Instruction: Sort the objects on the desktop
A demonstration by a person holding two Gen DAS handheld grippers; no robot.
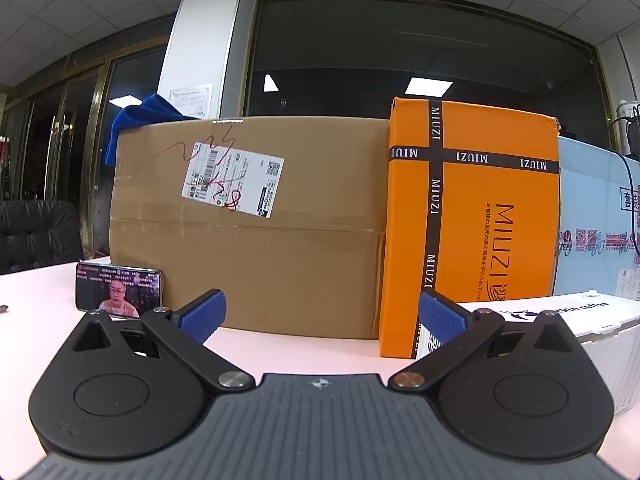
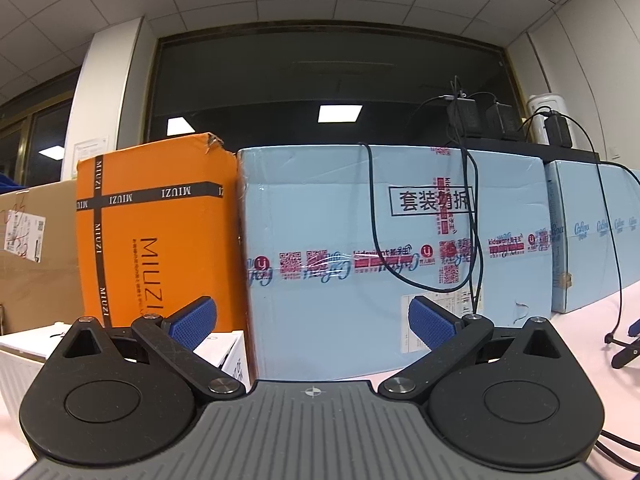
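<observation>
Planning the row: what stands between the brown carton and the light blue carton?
The orange MIUZI box, upright, stands between the brown carton and the light blue carton; both wrist views show it.

Both the left gripper (image 1: 322, 314) and right gripper (image 2: 312, 320) are showing black linkage arms, silver pivot screws, blue textured fingertip pads (image 1: 202, 314), and grey ribbed bases.

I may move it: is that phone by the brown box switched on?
On. The phone stands on its long edge against the cardboard box, and its screen is lit with a video picture.
</observation>
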